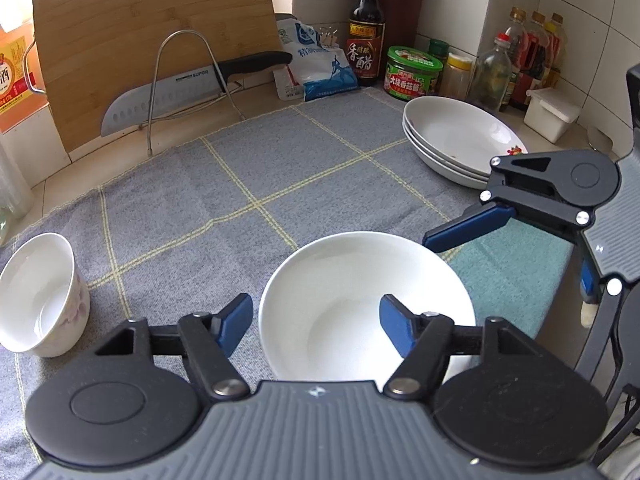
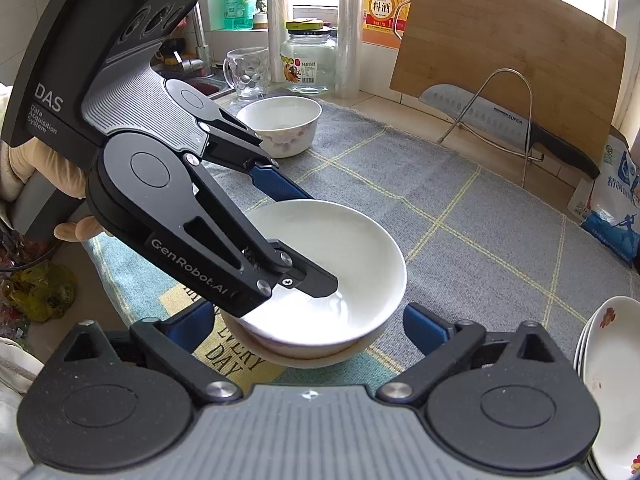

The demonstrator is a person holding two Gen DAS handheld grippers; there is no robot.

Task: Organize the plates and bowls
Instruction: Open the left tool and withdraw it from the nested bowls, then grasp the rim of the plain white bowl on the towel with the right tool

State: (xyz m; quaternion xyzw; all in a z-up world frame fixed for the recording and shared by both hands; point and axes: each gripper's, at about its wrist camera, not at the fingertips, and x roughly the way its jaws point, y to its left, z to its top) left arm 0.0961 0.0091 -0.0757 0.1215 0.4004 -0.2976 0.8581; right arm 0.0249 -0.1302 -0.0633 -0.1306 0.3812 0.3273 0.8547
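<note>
my home kitchen counter, tiled walls, sauce bottles (image 1: 366,24) in the corner, knife (image 1: 188,90) against the cutting board (image 1: 152,40), sink tap (image 2: 198,36) behind

the left wrist camera sits low behind its own jaws, tilted down over the desk and facing the tiled back corner, with the white bowl (image 1: 366,304) close under the lens. the right wrist camera looks down likewise from the opposite side, toward the window. both views share that bowl, the grey cloth (image 1: 248,200), the cutting board (image 1: 152,52) and the knife (image 1: 176,96).
</note>
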